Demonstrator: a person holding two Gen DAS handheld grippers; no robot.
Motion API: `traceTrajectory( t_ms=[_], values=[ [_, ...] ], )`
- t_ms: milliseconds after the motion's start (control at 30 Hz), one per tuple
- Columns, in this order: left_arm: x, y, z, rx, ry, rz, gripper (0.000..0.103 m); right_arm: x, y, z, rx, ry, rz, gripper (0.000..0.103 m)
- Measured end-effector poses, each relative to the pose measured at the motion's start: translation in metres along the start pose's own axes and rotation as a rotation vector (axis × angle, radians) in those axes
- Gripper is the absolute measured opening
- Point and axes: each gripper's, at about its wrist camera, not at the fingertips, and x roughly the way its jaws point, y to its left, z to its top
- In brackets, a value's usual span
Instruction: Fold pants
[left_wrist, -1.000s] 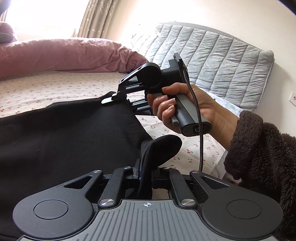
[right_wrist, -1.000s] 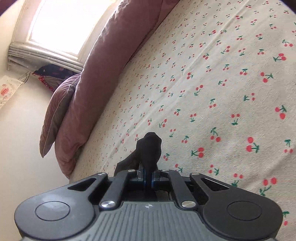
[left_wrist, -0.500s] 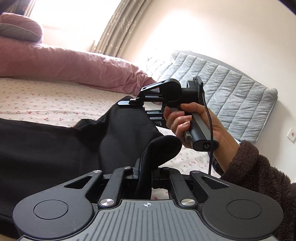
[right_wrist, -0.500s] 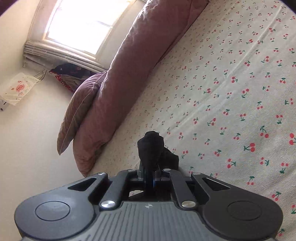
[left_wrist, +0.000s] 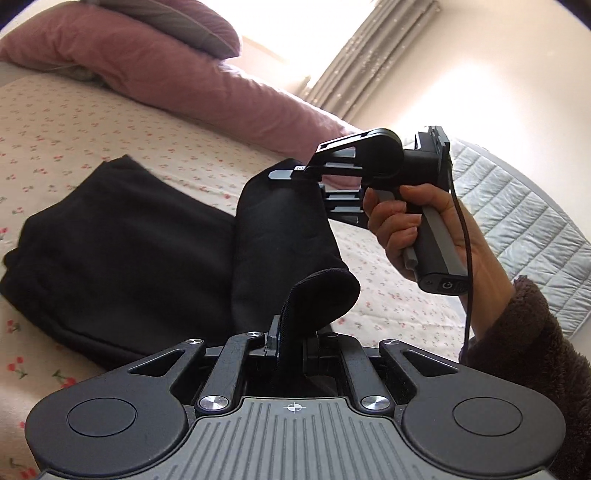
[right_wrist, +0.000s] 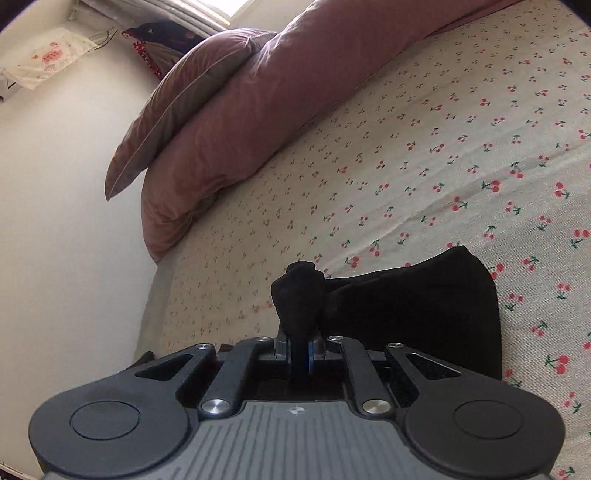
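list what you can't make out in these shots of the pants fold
- Left hand-held gripper, left wrist view: pads buried in the pants.
- Right hand-held gripper, right wrist view: pads wrapped in black cloth.
- Pants' near edge, both views: behind the gripper bodies.
- Left hand: in neither view.

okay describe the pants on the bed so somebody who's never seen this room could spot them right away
Start at the bed with the cherry-print sheet, bordered by a long dusty-pink duvet. The black pants lie bunched on that sheet, one end lifted by both tongs. They are the only plain black cloth there; everything around them is pale, pink or patterned.
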Motion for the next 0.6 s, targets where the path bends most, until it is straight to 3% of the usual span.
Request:
traceTrajectory(
  t_ms=[67,200,300,367,400,433,500,600],
  values=[
    [-0.002,0.015,0.000,-0.043,0.038,0.063,0.007,0.015,0.009,-0.003,-0.012,0.028,-0.020,0.015],
    [-0.006,0.042,0.000,-0.131,0.095,0.113,0.012,0.036,0.016,-0.007,-0.032,0.058,-0.062,0.022],
    [-0.012,0.053,0.003,-0.127,0.149,0.140,0.023,0.040,0.018,-0.008,-0.030,0.061,-0.066,0.038],
    [-0.018,0.050,0.007,-0.085,0.167,0.153,0.041,0.035,0.017,-0.008,-0.019,0.057,-0.046,0.044],
    [-0.024,0.049,0.010,-0.062,0.160,0.154,0.048,0.032,0.019,-0.008,-0.021,0.056,-0.037,0.046],
    [-0.029,0.049,0.012,-0.044,0.146,0.154,0.062,0.029,0.022,-0.010,-0.029,0.053,-0.029,0.048],
    [-0.038,0.051,0.021,-0.017,0.101,0.156,0.064,0.016,0.021,-0.012,-0.051,0.045,-0.027,0.052],
    [-0.039,0.057,0.035,-0.002,0.089,0.155,0.065,-0.007,0.016,-0.021,-0.096,0.025,-0.034,0.067]
  ],
)
